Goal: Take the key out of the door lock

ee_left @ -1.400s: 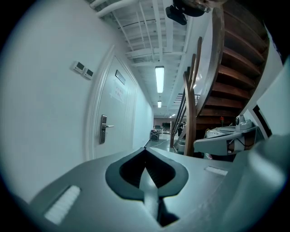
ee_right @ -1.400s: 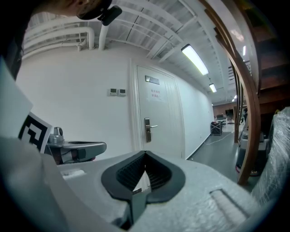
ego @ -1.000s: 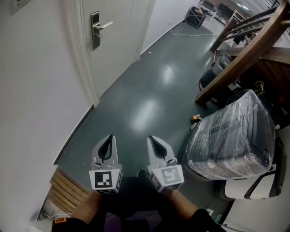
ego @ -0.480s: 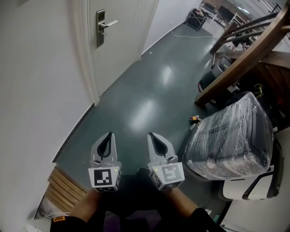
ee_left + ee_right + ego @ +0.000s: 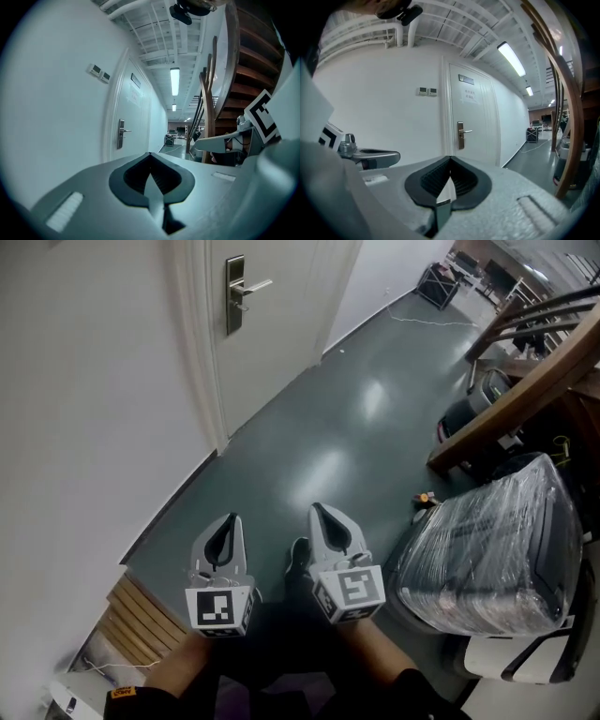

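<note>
Metal lock plate (image 5: 234, 296) sits well ahead on the white door (image 5: 281, 334), its key too small to make out, so walk closer before opening your left gripper (image 5: 228, 526) and right gripper (image 5: 323, 517) (both closed, empty).

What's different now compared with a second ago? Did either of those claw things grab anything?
The view has swung: the door's lock plate now sits further right in the picture, the plastic-wrapped bundle sits lower right, and what looks like a shoe has stepped into sight between the grippers. Nothing was grabbed. The left gripper and right gripper stay shut, empty, side by side, far from the door.
</note>
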Tool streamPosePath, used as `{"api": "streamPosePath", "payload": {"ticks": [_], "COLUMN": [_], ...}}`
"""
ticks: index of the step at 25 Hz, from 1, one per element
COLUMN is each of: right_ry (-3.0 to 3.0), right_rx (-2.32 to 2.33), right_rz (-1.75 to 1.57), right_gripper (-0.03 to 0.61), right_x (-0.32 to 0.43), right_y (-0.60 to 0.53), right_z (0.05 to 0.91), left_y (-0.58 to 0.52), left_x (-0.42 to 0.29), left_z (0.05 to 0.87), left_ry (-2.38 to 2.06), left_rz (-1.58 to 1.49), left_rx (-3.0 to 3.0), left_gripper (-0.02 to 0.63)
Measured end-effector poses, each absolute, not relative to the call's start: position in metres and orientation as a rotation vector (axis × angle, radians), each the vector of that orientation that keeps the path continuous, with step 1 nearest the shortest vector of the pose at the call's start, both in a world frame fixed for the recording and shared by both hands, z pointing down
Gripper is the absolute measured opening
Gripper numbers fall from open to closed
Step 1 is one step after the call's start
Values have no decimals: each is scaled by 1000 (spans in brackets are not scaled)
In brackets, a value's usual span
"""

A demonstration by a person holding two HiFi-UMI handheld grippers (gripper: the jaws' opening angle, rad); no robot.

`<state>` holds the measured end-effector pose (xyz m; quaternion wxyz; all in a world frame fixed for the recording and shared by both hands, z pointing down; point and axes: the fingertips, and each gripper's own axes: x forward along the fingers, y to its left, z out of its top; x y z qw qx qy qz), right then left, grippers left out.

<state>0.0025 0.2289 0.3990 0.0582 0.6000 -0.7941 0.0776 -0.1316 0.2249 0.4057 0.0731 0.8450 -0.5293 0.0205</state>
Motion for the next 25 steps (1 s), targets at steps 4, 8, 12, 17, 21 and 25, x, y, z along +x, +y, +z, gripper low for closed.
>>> {"api": "streamPosePath", "payload": {"ticks": [4, 8, 12, 17, 21, 25], "right_ry": [-2466, -2525, -2554, -2570, -2600, -2610], "right_rx": [1755, 1687, 1638, 1592, 1546, 1524], "right_rz": [263, 274, 295, 287, 255, 249], "right_gripper": [-9, -9, -9, -9, -9, -9], "right_x": [11, 24, 52, 87, 102, 108], "right_y": [189, 145, 99, 57, 34, 12], "right_z": [409, 408, 410, 409, 410, 414], "left_y": [194, 151, 105, 64, 43, 23], "left_x": [-129, -112, -80, -45, -28, -24], "left_z": [411, 407, 404, 402, 403, 405], "left_ry": [-1674, -1755, -1807, -1853, -1878, -1891], "left_rz": [88, 94, 107, 96, 119, 124], "left_rx": [2487, 2440, 2422, 2382, 2366, 2352], "left_gripper": [17, 17, 17, 17, 17, 17]}}
